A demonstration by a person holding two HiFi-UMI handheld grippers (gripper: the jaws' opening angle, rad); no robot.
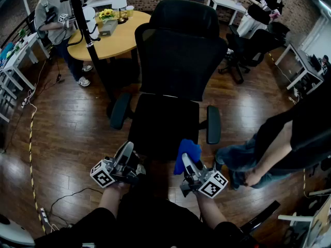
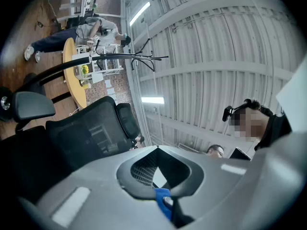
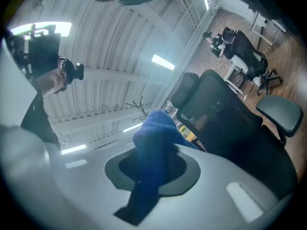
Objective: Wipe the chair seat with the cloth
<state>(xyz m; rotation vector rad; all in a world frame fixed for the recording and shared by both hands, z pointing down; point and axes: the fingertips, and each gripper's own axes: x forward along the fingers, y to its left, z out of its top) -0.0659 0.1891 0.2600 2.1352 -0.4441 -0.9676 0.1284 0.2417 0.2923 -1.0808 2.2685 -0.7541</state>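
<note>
A black office chair faces me, its seat [image 1: 163, 123] just ahead of both grippers and its mesh back [image 1: 178, 45] beyond. The blue cloth [image 1: 187, 151] bunches up from my right gripper [image 1: 186, 161], which is shut on it above the seat's front right corner. In the right gripper view the cloth [image 3: 154, 138] stands up between the jaws of the right gripper [image 3: 160, 152], with the chair back [image 3: 225, 114] to the right. My left gripper [image 1: 124, 156] hovers at the seat's front left, jaws together and holding nothing. The left gripper [image 2: 157, 150] tilts up past the chair back [image 2: 91, 133].
A round wooden table [image 1: 111, 35] and a black stand pole [image 1: 85, 30] sit behind the chair. A seated person's leg [image 1: 248, 156] is close on the right. People stand at back left [image 1: 54, 19] and back right [image 1: 264, 4]. Cables [image 1: 31, 133] trail on the wood floor.
</note>
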